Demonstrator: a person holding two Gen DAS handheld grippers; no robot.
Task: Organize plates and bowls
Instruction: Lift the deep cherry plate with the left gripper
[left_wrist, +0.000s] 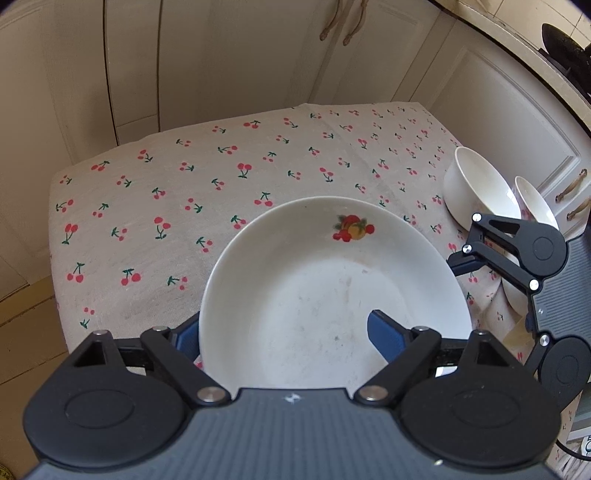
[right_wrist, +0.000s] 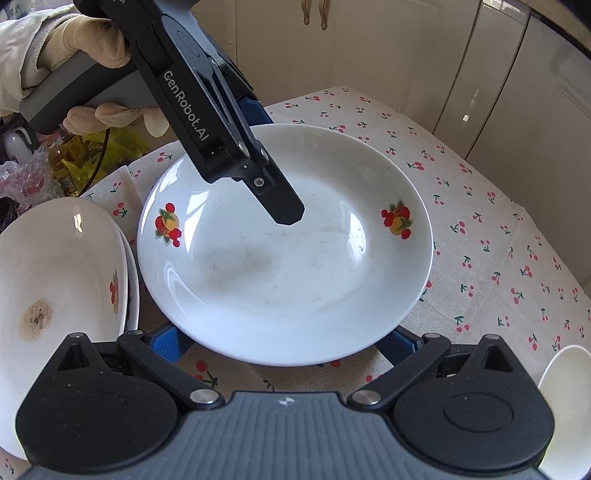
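A white plate (left_wrist: 332, 295) (right_wrist: 280, 258) with fruit decals lies on the cherry-print tablecloth (left_wrist: 166, 192). My left gripper (left_wrist: 286, 338) (right_wrist: 273, 162) is open and straddles the plate's rim. One of its fingers (left_wrist: 384, 334) is over the plate's inside and the other is outside the edge; the pads do not press on it. My right gripper (right_wrist: 284, 343) is open at the opposite rim, its fingertips hidden under the plate's edge. One right finger (left_wrist: 463, 263) shows beside the plate. Two white bowls (left_wrist: 476, 184) (left_wrist: 535, 201) lean at the table's right edge.
A stained white dish (right_wrist: 55, 266) rests on another at the left of the right wrist view. Another white bowl (right_wrist: 565, 406) sits at the lower right. A gloved hand (right_wrist: 92, 48) holds the left gripper. Yellow bags (right_wrist: 92, 155) lie behind. Cabinet doors (left_wrist: 221, 66) close in the table.
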